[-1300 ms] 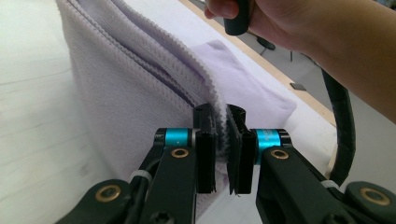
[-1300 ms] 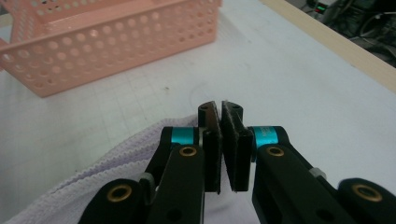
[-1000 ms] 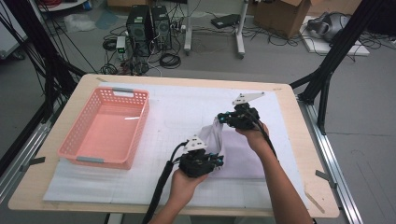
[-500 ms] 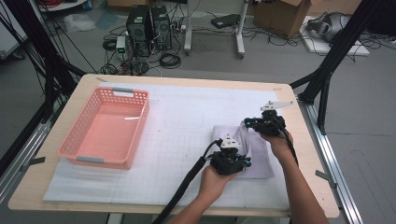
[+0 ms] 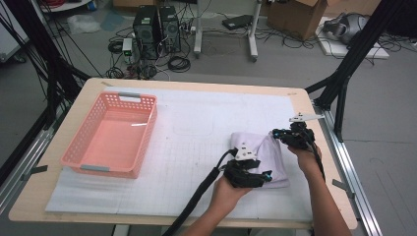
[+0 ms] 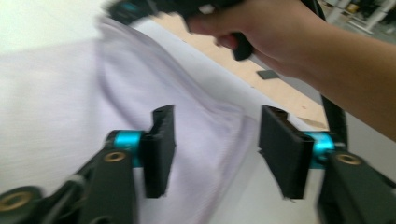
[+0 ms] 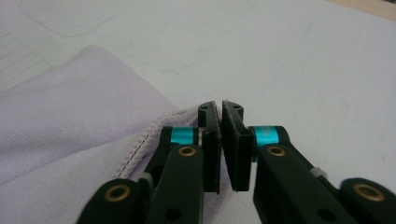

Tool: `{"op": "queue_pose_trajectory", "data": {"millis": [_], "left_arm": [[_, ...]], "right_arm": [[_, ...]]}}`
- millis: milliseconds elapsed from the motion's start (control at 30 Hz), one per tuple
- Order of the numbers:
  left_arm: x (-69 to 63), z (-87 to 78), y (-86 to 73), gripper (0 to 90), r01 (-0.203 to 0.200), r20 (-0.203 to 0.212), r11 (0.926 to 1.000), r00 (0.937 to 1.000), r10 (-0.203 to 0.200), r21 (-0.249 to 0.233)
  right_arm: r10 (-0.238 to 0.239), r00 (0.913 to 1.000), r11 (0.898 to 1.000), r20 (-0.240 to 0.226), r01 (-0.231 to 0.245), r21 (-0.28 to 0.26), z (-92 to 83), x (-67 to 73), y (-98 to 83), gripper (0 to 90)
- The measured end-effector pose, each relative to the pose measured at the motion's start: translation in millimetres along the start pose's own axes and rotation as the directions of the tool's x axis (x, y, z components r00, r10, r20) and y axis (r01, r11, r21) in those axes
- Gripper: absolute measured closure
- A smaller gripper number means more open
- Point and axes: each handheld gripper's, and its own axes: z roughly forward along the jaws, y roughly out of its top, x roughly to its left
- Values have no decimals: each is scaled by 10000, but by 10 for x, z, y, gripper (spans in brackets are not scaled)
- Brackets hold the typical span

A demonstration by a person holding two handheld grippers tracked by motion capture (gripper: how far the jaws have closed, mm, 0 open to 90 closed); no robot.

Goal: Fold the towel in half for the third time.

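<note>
Left gripper (image 5: 263, 176) jaws apart over lilac cloth; right gripper (image 5: 279, 133) nearly closed at cloth hem.

We see the folded lilac cloth (image 5: 265, 156) flat on the white mat (image 5: 196, 147), well right of the pink basket (image 5: 112, 135). Left jaws have just been opening; cloth lies beneath them, pads (image 6: 161, 144) not pressing. Right jaws sit at the cloth's far right corner; we cannot tell whether they pinch fabric.

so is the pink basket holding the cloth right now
No, the pink basket sits bare inside, while the lilac cloth lies on the white mat.
</note>
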Motion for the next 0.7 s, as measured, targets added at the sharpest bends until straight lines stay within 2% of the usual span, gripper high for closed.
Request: {"op": "queue_pose_trajectory", "data": {"millis": [33,100,133,200,267,333,400,533,633,700], "left_arm": [[49,-79,-19,433,-12,-103,9999,9999,10,-143],[128,-189,-62,415,61,-334,9994,9994,-73,-344],[183,-249,-91,408,83,-432,9991,9990,-101,-420],[303,-378,-168,401,163,-716,9982,9972,-204,-569],[390,-472,-233,398,269,-958,9973,9948,-334,-679],[478,-569,-306,396,360,-1139,9966,9925,-444,-743],[548,-652,-383,392,374,-1340,9966,9899,-471,-738],[674,-808,-523,386,400,-1618,9968,9855,-508,-693],[735,-901,-577,384,471,-1778,9964,9823,-590,-704],[748,-952,-596,384,456,-1808,9962,9818,-583,-737]], "right_arm": [[85,9999,9999,122,-84,-65,-17,-6,-18,760],[291,9991,9994,312,-284,-206,-97,-18,-69,677],[488,9978,9984,449,-474,-310,-150,-11,-98,664],[704,9967,9954,403,-676,-678,-268,8,-165,654],[571,9971,9953,496,-530,-805,-388,61,-240,643],[551,9979,9946,345,-518,-901,-493,137,-328,640],[329,9993,9961,167,-314,-820,-575,221,-410,640],[300,9984,9970,-482,-333,-694,-704,388,-565,670],[634,9911,9960,-1172,-702,-552,-730,481,-643,670],[688,9879,9969,-1388,-735,-287,-693,545,-668,654]]}}
